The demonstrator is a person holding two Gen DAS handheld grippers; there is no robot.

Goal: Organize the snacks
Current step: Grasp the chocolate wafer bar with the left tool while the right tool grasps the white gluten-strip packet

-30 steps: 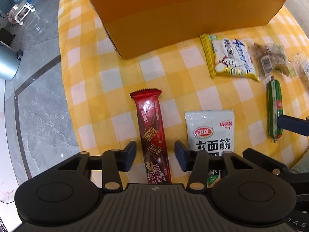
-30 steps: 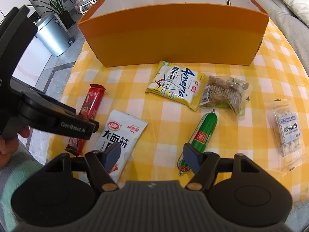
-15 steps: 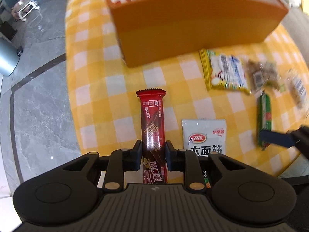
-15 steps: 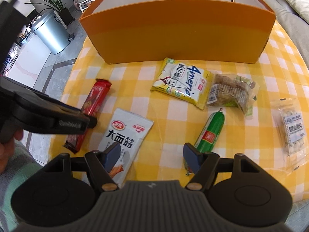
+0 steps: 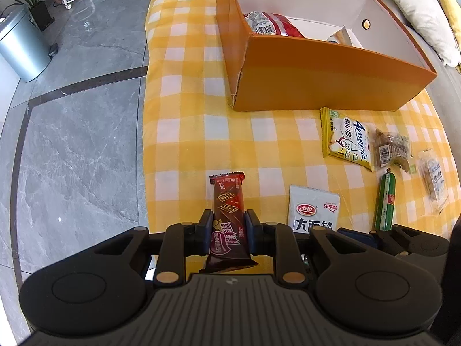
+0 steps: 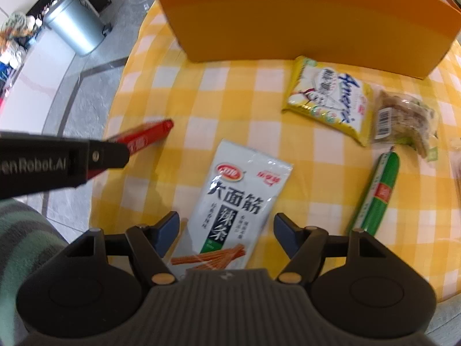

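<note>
My left gripper [image 5: 229, 226] is shut on a red-brown wafer bar [image 5: 229, 216] and holds it lifted above the yellow checked tablecloth [image 5: 184, 132]. In the right wrist view the same bar [image 6: 147, 137] sticks out of the left gripper's black body. My right gripper [image 6: 226, 229] is open, its fingers either side of the lower end of a white spicy-strip packet [image 6: 239, 199] lying flat; the pads do not touch it. Behind stands the orange box [image 5: 317, 75] with a red bag [image 5: 273, 26] inside.
On the cloth lie a yellow cracker pack [image 6: 328, 101], a clear biscuit bag [image 6: 403, 118], a green sausage [image 6: 374, 196] and a clear nut bag [image 5: 435, 178]. The table edge drops to grey floor on the left, with a metal bin [image 5: 20, 49].
The left gripper shut on the wafer bar and lifted it off the cloth, rolling a little. The right gripper slid left from the sausage to straddle the white packet.
</note>
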